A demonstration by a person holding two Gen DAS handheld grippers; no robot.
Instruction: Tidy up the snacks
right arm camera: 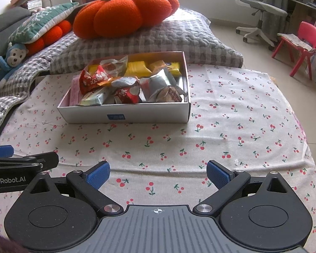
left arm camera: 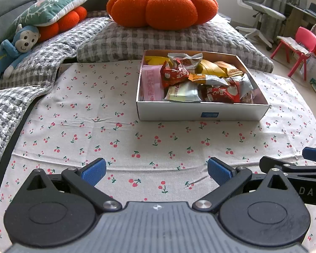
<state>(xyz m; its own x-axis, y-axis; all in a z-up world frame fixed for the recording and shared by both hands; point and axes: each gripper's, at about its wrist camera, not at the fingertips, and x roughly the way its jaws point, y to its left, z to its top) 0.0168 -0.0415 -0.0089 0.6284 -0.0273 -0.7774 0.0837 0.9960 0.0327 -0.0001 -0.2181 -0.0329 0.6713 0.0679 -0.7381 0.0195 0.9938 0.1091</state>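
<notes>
Box: a shallow white cardboard box (left arm camera: pixel 202 111) sits open on the cherry-print cloth (left arm camera: pixel 94 130), ahead of both grippers and well apart from them.
Snacks: every packet you can see lies inside the box in a loose heap (left arm camera: pixel 198 80); a pink pack (left arm camera: pixel 151 84) stands along its left wall, red, yellow and silver wrappers overlap to the right. No packet shows on the cloth.
Left gripper: your left gripper (left arm camera: pixel 157 171) hangs low over the cloth, fingers spread wide, holding nothing.
Right gripper: your right gripper (right arm camera: pixel 158 174) is beside it, likewise spread wide and empty.
Stage: this fits snacks already gathered into the box, or a heap awaiting sorting; the pictures do not settle which.
Handling, as a judgement: the wrappers are slick and crinkly, so pinch a sealed edge rather than the puffed middle, and lift one packet clear before moving it, since neighbours overlap.
Surroundings: an orange pumpkin cushion (left arm camera: pixel 162 6) rests behind the box.
</notes>
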